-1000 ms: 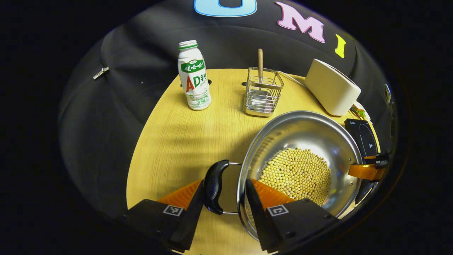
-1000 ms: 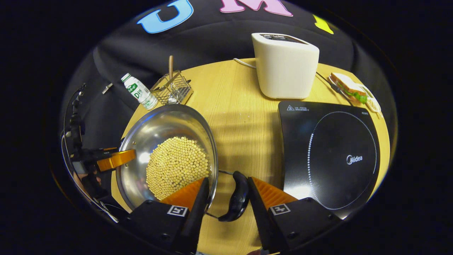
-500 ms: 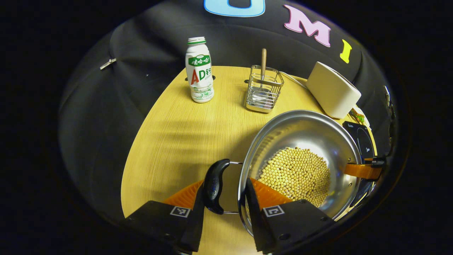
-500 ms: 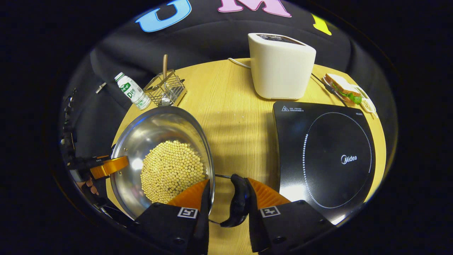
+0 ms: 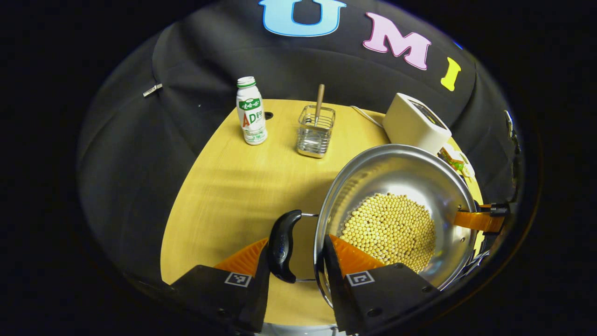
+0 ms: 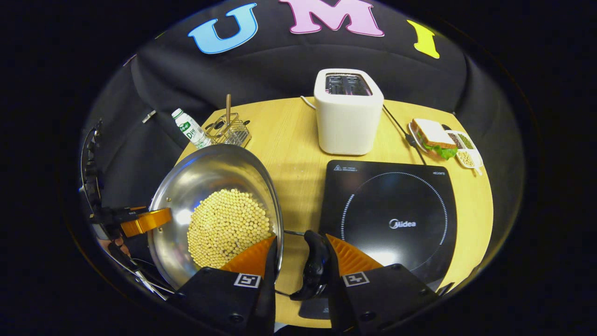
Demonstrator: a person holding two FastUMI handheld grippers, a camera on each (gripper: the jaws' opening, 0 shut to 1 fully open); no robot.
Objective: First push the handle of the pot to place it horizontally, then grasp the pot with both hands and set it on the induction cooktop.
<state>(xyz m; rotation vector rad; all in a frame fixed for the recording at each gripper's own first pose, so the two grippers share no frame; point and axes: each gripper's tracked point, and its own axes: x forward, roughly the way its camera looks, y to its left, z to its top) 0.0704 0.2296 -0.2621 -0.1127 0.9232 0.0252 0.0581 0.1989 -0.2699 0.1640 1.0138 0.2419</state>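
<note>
We are in the second step: both side handles lie level, and we hold the steel pot [image 6: 212,186] by its two sides. In the left gripper view, our left gripper [image 5: 295,254] is narrowed around the pot's black left handle [image 5: 281,245], one finger outside it and the other inside the rim against the wall. In the right gripper view, our right gripper [image 6: 298,254] is closed the same way on the black right handle [image 6: 315,266]. The pot, carrying a mound of soybeans [image 6: 228,226], appears raised off the wooden table [image 6: 289,135], just left of the black induction cooktop [image 6: 392,214]. Behind stand a white toaster [image 6: 347,114], a milk-drink bottle [image 5: 251,112] and a wire utensil holder [image 5: 316,133]. Next, we judge, both grippers must carry the pot sideways together, keeping it level so no beans spill, then lower it onto the cooktop's ring.
</note>
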